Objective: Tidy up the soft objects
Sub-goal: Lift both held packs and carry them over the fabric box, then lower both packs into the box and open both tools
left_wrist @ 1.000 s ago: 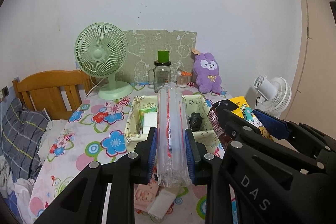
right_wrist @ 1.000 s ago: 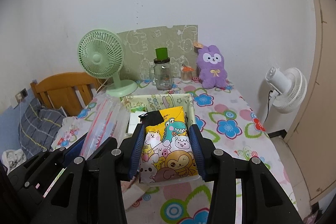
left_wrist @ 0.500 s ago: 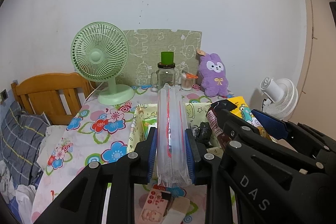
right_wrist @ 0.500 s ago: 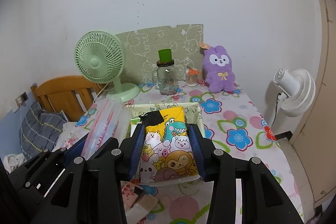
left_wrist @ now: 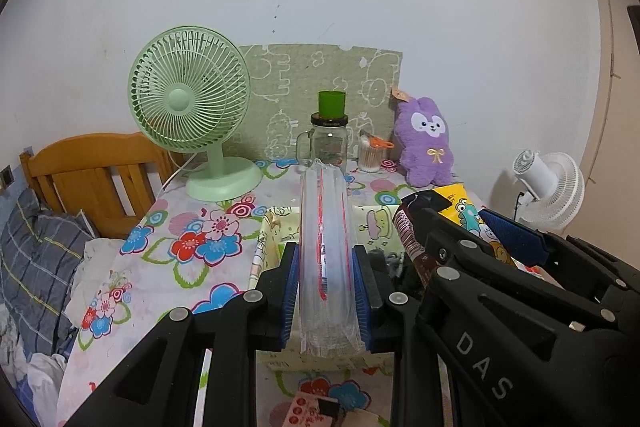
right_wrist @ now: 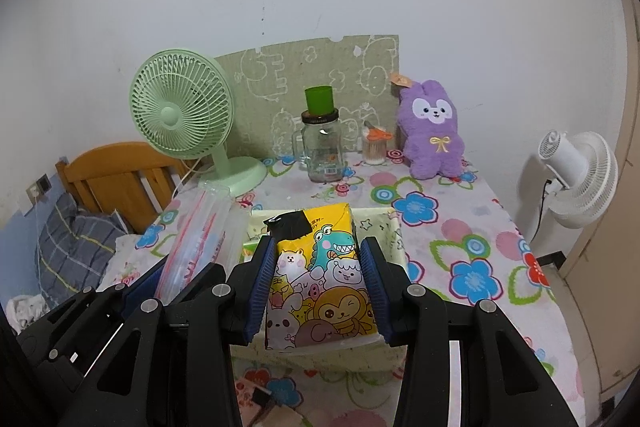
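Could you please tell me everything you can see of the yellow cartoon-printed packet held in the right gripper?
The yellow soft plastic packet printed with cartoon animals shows a green dinosaur, a monkey, a rabbit and other faces, with a black patch at its top corner. It looks glossy, plump and unopened. It is held roughly upright between the blue-padded fingers of the right gripper, which press on its two sides. It hangs above the pale patterned fabric storage box on the flowered tablecloth; whether its bottom touches the box cannot be told.
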